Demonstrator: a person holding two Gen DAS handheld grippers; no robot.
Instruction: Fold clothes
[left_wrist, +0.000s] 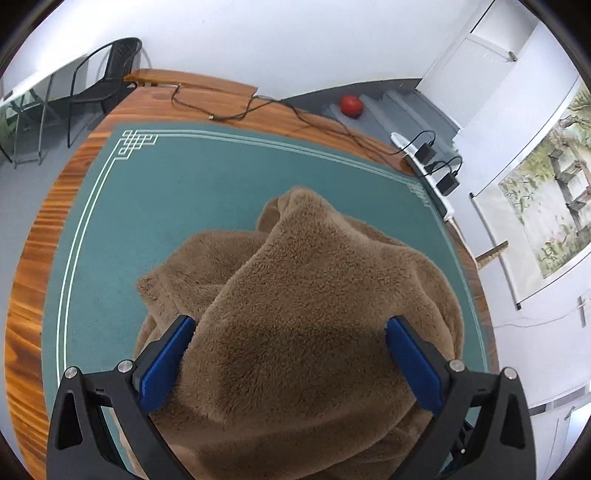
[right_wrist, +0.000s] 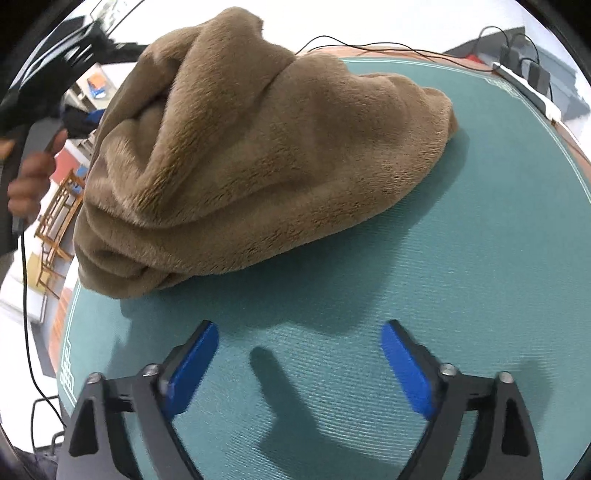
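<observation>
- The brown, fuzzy fleece garment (left_wrist: 295, 295) lies in a rumpled heap on the teal mat with white border lines (left_wrist: 184, 177), bunched into thick folds and ridges rather than spread flat.
- In the left wrist view the fleece fills the space between the blue-padded fingers of the left gripper (left_wrist: 291, 325); the fingers stand wide apart with the cloth between them, and whether they press on it cannot be told.
- The right gripper (right_wrist: 299, 332) hovers low over bare mat, near the heap's edge but apart from it; its blue fingers are spread wide with nothing between them.
- The mat covers a reddish wooden table (left_wrist: 33, 258).
- At the table's far edge lie a black cable (left_wrist: 258, 107) and a white power strip (left_wrist: 421, 162) with black adapters plugged in.
- A red ball (left_wrist: 351, 105) rests on grey steps beyond.
</observation>
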